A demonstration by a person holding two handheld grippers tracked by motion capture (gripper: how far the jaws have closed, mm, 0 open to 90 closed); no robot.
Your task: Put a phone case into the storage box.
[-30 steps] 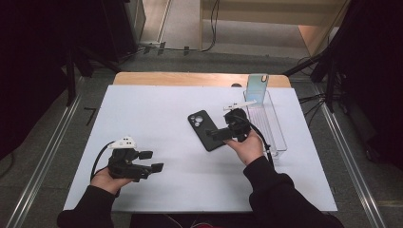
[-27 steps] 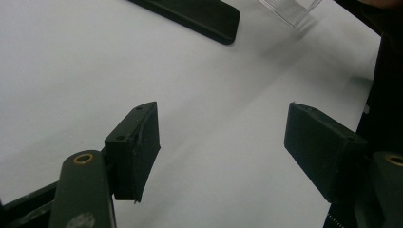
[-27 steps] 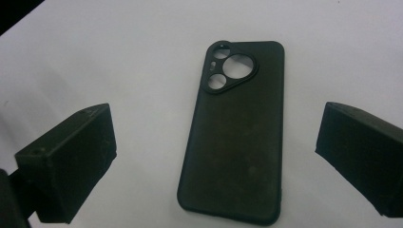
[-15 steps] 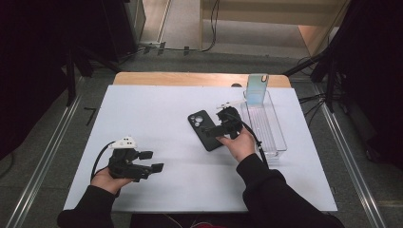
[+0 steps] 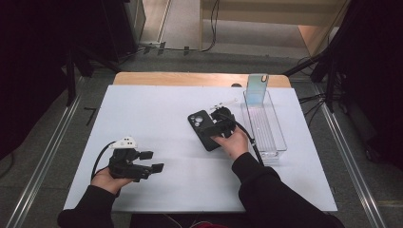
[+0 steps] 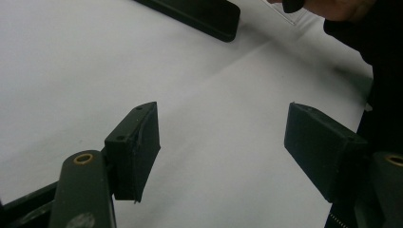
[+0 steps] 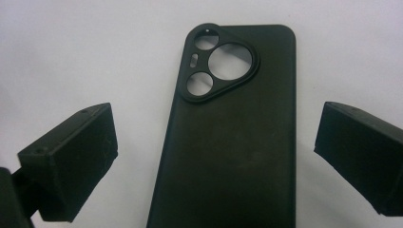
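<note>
Right gripper view: a black phone case point(image 7: 233, 137) is seen lying flat, back up, camera cut-out pointing away; it is judged light, thin, somewhat flexible, matte rather than slippery, not fragile; the long side edges are the place to be gripped, near mid-length. The right gripper point(image 7: 214, 156) has its fingers point(image 7: 71, 161) spread wide, nothing held; the case lies between them, a gap left at each side. High view: the case point(image 5: 203, 130) rests mid-tabletop point(image 5: 142, 118), beside a clear tray point(image 5: 280, 142); the left gripper point(image 5: 142, 164) is parked well apart, fingers wide, empty.
</note>
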